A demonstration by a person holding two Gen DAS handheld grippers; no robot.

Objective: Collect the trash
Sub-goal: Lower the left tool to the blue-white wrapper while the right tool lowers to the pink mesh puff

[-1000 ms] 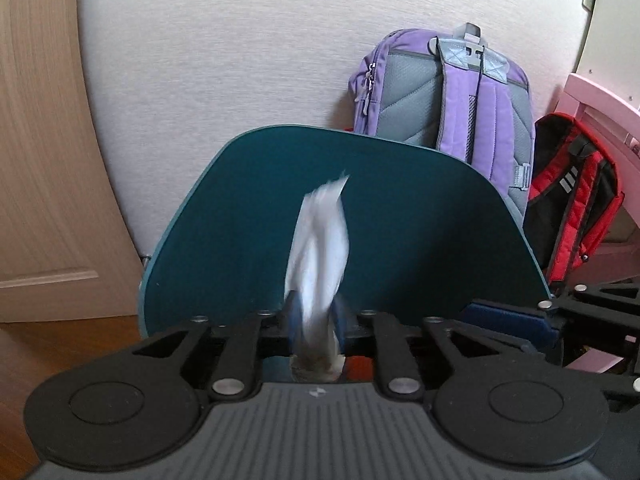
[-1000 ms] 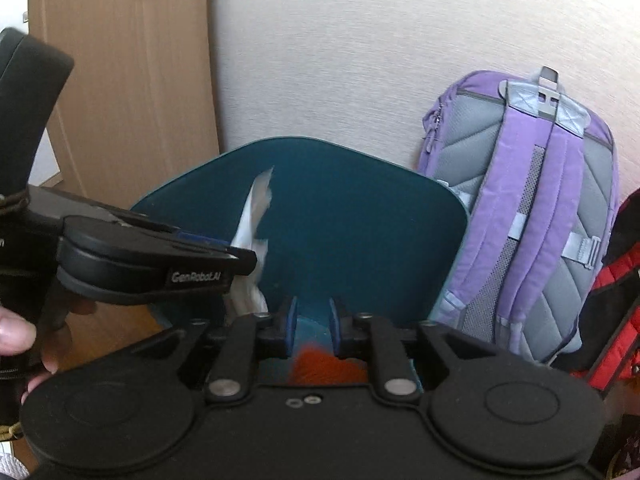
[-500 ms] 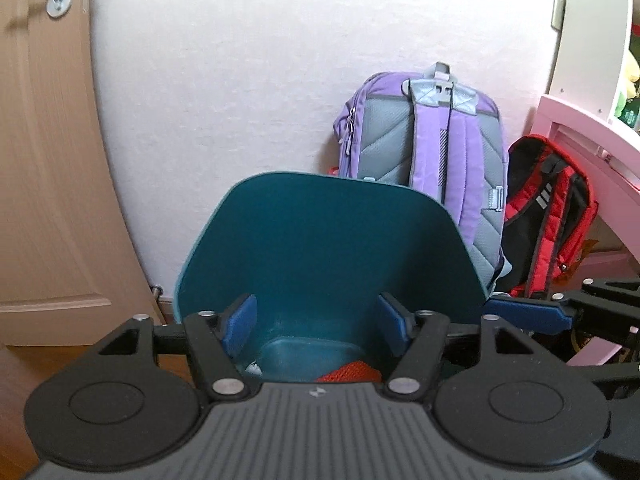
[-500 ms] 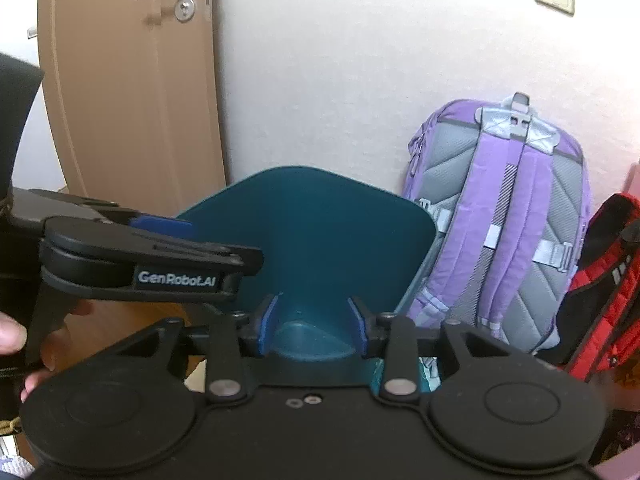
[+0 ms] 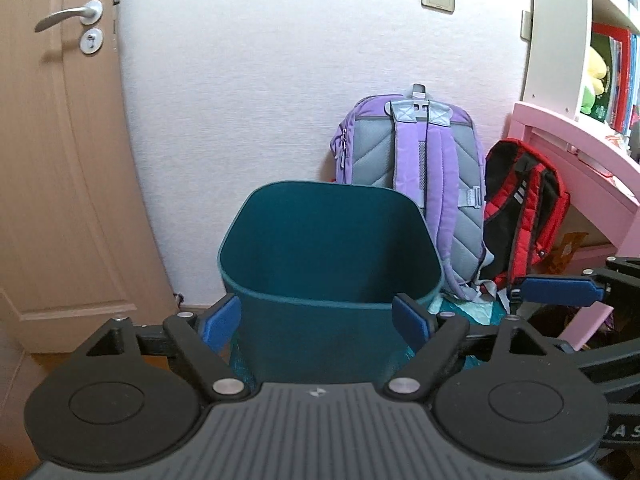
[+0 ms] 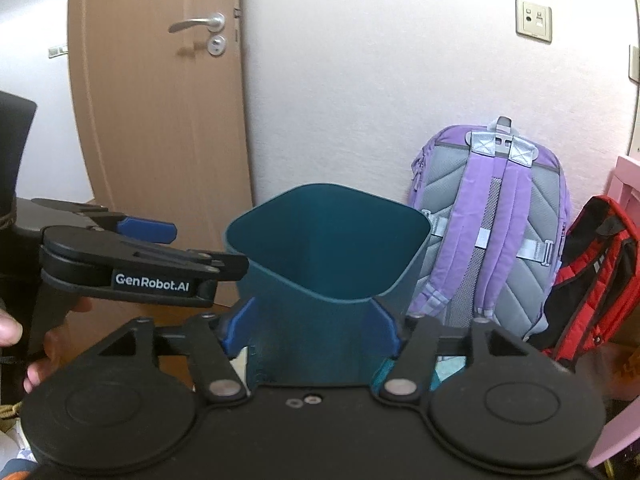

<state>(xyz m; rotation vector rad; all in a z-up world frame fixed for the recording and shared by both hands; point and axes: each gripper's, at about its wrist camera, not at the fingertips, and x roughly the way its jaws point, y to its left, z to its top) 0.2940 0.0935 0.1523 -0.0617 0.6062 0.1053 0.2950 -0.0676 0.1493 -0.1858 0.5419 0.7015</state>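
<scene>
A teal trash bin [image 5: 332, 240] stands on the floor against the white wall; it also shows in the right wrist view [image 6: 324, 256]. Its inside bottom is hidden from both views. My left gripper [image 5: 318, 320] is open and empty, raised in front of the bin with its blue pads wide apart. It shows from the side in the right wrist view [image 6: 160, 248]. My right gripper [image 6: 310, 330] is open and empty, in front of the bin. One of its fingers [image 5: 560, 290] shows at the right in the left wrist view.
A purple backpack [image 5: 420, 176] and a red and black backpack [image 5: 524, 212] lean on the wall right of the bin. A pink desk [image 5: 576, 176] with shelves stands at the right. A wooden door [image 5: 60, 160] is at the left.
My left gripper opened and let go of the white paper, which is gone from view. Both grippers opened and pulled up and back from the bin.
</scene>
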